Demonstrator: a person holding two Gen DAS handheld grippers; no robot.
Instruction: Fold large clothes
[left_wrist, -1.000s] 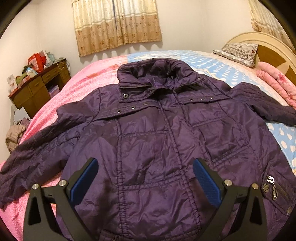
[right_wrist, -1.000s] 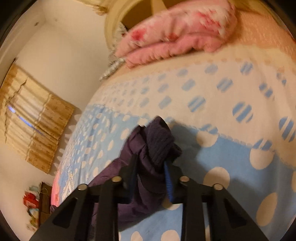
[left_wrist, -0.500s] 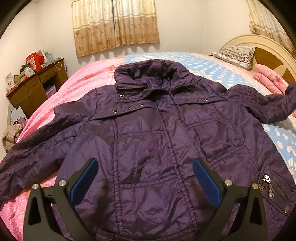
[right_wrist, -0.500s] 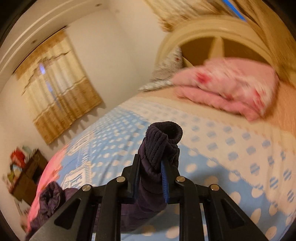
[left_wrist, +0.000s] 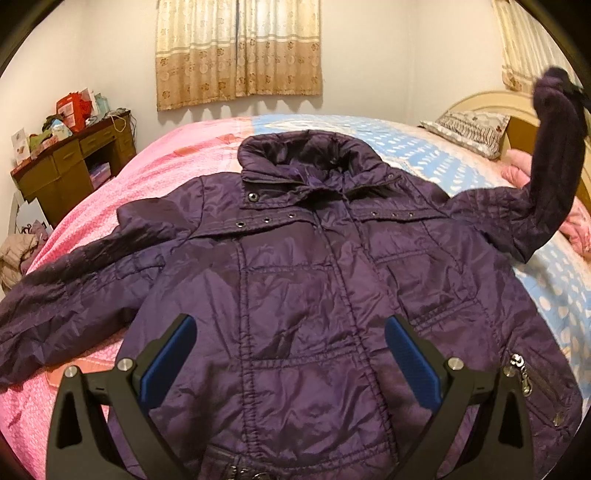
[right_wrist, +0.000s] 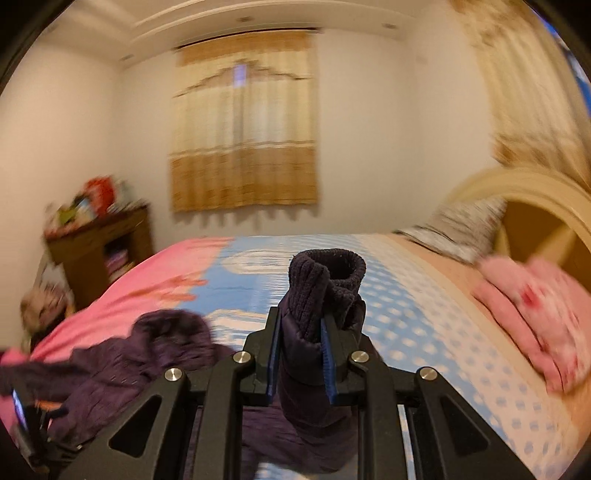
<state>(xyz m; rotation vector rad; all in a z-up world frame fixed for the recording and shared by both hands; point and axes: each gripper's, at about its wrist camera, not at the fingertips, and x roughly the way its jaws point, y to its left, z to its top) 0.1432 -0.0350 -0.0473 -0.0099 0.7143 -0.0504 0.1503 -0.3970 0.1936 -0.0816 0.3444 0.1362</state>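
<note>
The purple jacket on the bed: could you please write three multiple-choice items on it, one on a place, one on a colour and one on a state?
1. Where is the purple jacket spread out?
A. on the bed
B. on the wooden desk
C. on the floor

2. What colour are the pads on the fingers of the left gripper?
A. red
B. blue
C. white

3. In what state is the sleeve cuff in the right gripper?
A. flat on the bedding
B. tucked under the collar
C. clamped and raised off the bed

Answers:
1. A, since the jacket's body lies front up on the pink and blue bedding.
2. B, since both pads in the left wrist view are blue.
3. C, since the right wrist view shows the cuff between the shut fingers, and the left wrist view shows that sleeve standing up.
</note>
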